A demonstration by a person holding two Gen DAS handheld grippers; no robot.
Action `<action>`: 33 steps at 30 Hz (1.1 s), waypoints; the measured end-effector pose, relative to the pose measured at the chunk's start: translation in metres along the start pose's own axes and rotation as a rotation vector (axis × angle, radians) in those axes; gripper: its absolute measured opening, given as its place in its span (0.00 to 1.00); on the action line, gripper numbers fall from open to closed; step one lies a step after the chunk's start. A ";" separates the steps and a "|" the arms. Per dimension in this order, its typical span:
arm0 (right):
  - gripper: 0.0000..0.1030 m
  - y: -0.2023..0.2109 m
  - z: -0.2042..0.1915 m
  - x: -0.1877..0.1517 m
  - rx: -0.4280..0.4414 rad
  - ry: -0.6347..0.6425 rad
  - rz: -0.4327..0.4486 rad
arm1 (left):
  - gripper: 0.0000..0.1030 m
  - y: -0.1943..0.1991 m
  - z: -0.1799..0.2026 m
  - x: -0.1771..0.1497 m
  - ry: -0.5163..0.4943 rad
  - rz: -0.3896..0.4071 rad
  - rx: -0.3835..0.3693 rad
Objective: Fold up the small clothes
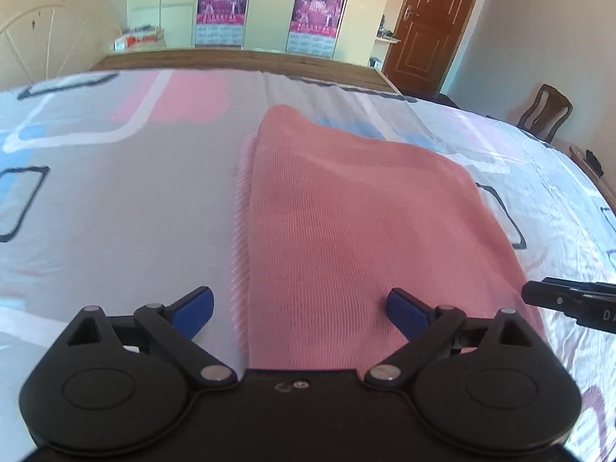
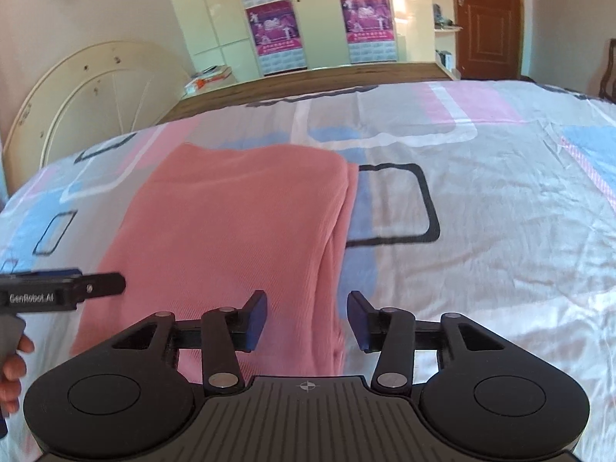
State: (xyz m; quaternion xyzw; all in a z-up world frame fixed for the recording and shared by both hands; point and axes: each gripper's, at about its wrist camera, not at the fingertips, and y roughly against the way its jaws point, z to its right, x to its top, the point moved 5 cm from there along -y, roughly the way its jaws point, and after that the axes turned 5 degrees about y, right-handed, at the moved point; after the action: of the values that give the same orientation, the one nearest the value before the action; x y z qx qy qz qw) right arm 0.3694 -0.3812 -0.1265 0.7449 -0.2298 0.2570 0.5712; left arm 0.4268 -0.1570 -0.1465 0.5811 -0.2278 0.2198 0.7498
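Pink cloth (image 1: 346,231) lies folded flat on the bed (image 1: 115,211), a ribbed knit piece with its long sides running from the near edge toward the far wooden edge. In the right wrist view its right side shows stacked layers (image 2: 342,231), one fold edge just inside the other.

Left gripper (image 1: 300,310) hangs over the cloth's near left part with its jaws spread wide and nothing between them; the left finger is over bare sheet, the right finger over the cloth. No pad presses on the fabric.

Right gripper (image 2: 307,319) hangs over the cloth's near right edge, jaws partly apart and released, the fold edge showing in the gap but not pinched.

Each gripper's tip shows at the side of the other's view, near the cloth's near corners. A hand (image 2: 13,369) holds the left gripper's handle.
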 end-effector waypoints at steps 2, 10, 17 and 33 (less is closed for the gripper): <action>0.45 -0.009 0.006 0.006 0.017 -0.040 -0.012 | 0.94 -0.008 0.000 0.004 0.014 -0.012 -0.023; 0.47 -0.047 0.026 0.022 0.065 -0.146 -0.061 | 0.99 -0.039 -0.006 0.017 0.019 -0.064 -0.127; 0.47 -0.064 0.039 0.025 0.165 -0.260 -0.063 | 0.92 -0.057 -0.014 0.020 0.046 -0.109 -0.259; 0.20 -0.059 0.017 0.033 0.098 -0.213 -0.043 | 0.42 -0.039 0.016 0.029 -0.053 -0.085 -0.214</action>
State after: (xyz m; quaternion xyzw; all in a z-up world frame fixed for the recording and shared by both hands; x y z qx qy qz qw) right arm 0.4346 -0.3848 -0.1519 0.7997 -0.2602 0.1751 0.5120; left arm 0.4718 -0.1799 -0.1562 0.5124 -0.2447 0.1469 0.8099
